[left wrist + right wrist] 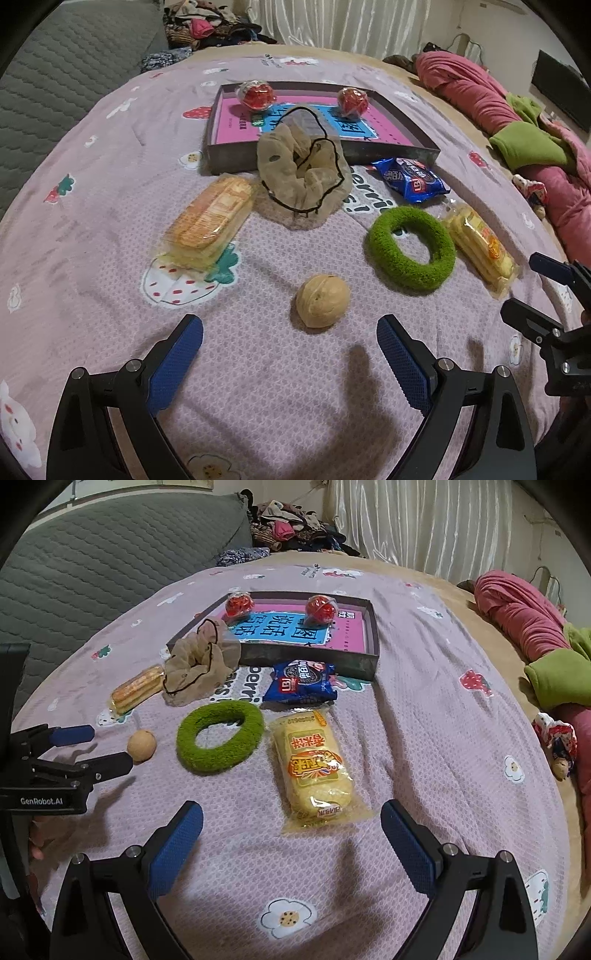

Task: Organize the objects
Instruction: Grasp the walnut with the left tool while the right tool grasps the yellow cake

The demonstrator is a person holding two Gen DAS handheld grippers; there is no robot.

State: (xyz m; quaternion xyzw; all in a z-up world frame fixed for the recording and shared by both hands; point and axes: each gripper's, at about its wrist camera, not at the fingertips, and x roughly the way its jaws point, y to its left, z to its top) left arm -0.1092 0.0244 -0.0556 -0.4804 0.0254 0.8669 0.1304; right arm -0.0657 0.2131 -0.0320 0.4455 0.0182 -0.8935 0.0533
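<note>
A walnut [322, 304] lies on the pink bedsheet just ahead of my open left gripper [290, 332], whose pads do not touch it. Past the walnut are a green fuzzy ring [410, 251], a biscuit pack [210, 221] and a beige scrunchie [303, 173] leaning on the dark tray [321, 157]. Two red balls [256, 94] sit in the tray. My right gripper [291, 816] is open, with the near end of a yellow snack pack [314, 771] between its fingertips, untouched. A blue cookie packet [301, 683] lies before the tray [310, 657]. The left gripper [92, 749] shows by the walnut [141, 745].
A pink quilt with green cloth [546, 672] is heaped along the right side, and a small doll [557, 742] lies beside it. A grey quilted cushion [110, 554] stands at the left. Clothes [291, 528] are piled at the back before a curtain.
</note>
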